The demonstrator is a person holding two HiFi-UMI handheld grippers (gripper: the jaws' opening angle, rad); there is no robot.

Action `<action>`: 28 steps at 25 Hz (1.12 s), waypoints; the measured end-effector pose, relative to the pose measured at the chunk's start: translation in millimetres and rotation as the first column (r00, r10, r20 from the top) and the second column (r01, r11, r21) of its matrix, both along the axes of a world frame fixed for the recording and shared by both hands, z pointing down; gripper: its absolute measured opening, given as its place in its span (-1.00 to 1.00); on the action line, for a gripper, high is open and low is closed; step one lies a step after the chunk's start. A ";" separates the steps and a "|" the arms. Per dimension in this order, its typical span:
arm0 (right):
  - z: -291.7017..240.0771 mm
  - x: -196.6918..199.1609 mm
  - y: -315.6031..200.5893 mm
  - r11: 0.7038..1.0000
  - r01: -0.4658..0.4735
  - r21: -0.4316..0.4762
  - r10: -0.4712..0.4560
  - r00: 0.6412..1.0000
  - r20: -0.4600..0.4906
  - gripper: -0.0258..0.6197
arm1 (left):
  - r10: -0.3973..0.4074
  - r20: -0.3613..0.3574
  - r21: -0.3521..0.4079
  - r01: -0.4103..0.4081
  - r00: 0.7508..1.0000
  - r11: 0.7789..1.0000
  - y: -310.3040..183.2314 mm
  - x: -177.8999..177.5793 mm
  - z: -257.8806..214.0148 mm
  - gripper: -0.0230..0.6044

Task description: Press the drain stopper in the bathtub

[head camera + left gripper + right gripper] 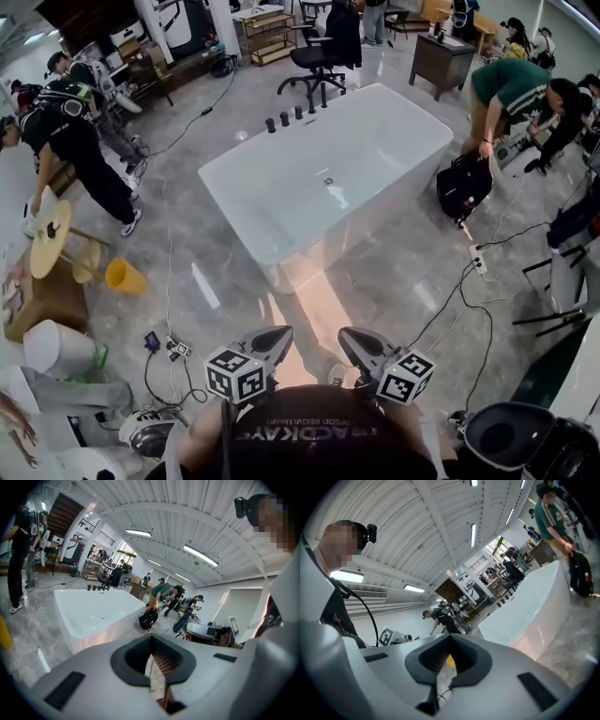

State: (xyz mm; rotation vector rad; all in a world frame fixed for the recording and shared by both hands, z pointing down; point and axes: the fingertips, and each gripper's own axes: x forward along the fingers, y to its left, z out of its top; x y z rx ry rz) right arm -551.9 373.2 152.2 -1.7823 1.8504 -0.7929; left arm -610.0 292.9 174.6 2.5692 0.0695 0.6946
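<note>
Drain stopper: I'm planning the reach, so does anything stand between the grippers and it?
Only the bathtub does, with its own near wall. The left gripper and right gripper, jaws together, hang over the floor short of the tub, so they must go over its rim. Inside the tub nothing visible covers the drain stopper.

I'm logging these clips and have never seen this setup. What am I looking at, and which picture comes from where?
There is no robot here: a person holds a gripper in each hand. The head view looks down from a camera on the person's head. The other two views come from cameras riding on the left gripper and the right gripper. Ahead, on the marble floor, stands a white bathtub with its drain stopper at the bottom. Both pairs of fingers are closed, hold nothing and are short of the tub.
</note>
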 end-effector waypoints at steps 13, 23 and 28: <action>3.3 60.8 34.3 1.000 -0.027 -0.013 0.027 0.999 0.032 -0.87 | -0.007 0.021 -0.027 0.008 1.000 1.000 28.4 58.9 -3.1 -0.92; 9.7 112.1 52.8 0.998 -0.064 -0.027 0.065 0.995 0.070 -0.87 | -0.033 0.033 -0.037 0.034 0.999 0.999 31.0 100.3 6.1 -0.92; 8.2 124.5 41.7 0.996 -0.075 -0.039 0.078 0.994 0.074 -0.87 | -0.031 0.040 -0.065 0.033 0.999 0.997 18.5 115.6 12.0 -0.92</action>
